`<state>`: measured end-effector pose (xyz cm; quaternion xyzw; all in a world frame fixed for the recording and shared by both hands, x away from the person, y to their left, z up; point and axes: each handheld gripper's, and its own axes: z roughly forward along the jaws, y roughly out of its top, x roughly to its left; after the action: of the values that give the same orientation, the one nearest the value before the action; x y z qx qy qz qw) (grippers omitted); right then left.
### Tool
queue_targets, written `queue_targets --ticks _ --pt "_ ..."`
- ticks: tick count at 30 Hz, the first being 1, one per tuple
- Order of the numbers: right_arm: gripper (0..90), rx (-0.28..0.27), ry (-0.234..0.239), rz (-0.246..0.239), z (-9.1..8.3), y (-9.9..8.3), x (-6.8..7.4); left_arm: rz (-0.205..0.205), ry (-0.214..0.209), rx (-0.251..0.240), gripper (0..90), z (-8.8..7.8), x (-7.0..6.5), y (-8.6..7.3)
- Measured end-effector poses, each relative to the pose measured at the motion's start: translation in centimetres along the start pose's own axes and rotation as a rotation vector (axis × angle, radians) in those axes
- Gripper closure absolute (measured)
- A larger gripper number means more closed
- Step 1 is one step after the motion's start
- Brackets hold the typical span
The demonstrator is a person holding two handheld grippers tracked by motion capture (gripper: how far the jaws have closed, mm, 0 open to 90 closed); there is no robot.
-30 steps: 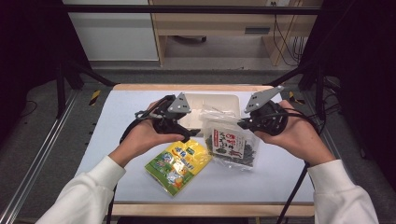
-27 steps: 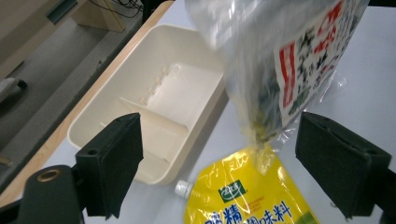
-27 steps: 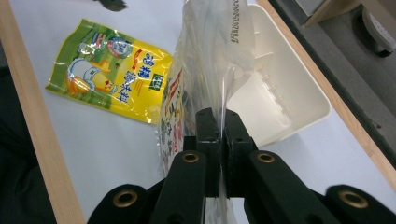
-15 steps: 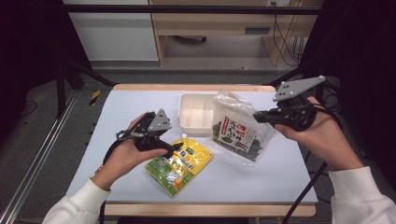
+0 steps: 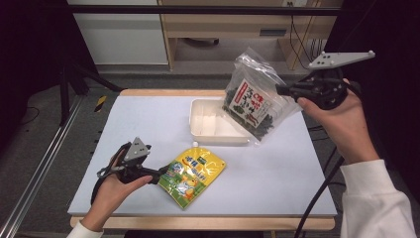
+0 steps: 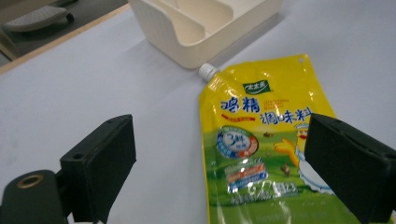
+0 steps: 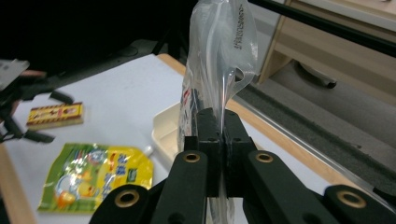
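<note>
A clear bag of dark seaweed with a red and white label [image 5: 250, 101] hangs tilted above the white divided tray [image 5: 198, 130]. My right gripper [image 5: 280, 90] is shut on the bag's top edge; in the right gripper view its jaws [image 7: 218, 140] pinch the clear plastic [image 7: 219, 60]. A yellow spouted pouch [image 5: 194, 173] lies flat on the table in front of the tray. My left gripper [image 5: 159, 174] is low at the pouch's left edge, open; its jaws have just been opening. In the left gripper view [image 6: 219, 172] the pouch [image 6: 261, 140] lies between the wide jaws, untouched.
The white table [image 5: 148, 119] has a wooden rim. The tray [image 6: 205, 23] stands just beyond the pouch's white spout [image 6: 208, 71]. In the right gripper view a small yellow and red strip [image 7: 55, 115] shows beside the left hand. A cable trails from the right hand.
My left gripper let go of the seaweed bag and moved down to the near left, to the yellow pouch. My right gripper raised the bag off the table, up and to the right.
</note>
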<state>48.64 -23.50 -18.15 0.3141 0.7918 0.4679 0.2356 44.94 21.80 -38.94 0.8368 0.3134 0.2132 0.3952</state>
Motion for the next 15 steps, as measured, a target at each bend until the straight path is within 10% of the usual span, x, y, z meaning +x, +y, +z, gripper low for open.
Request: queue_targets --ticks 15 --pt "88.7 -0.028 -0.049 0.122 5.7 1.5 -3.9 -0.124 0.121 -0.06 7.6 -2.0 1.1 -7.2"
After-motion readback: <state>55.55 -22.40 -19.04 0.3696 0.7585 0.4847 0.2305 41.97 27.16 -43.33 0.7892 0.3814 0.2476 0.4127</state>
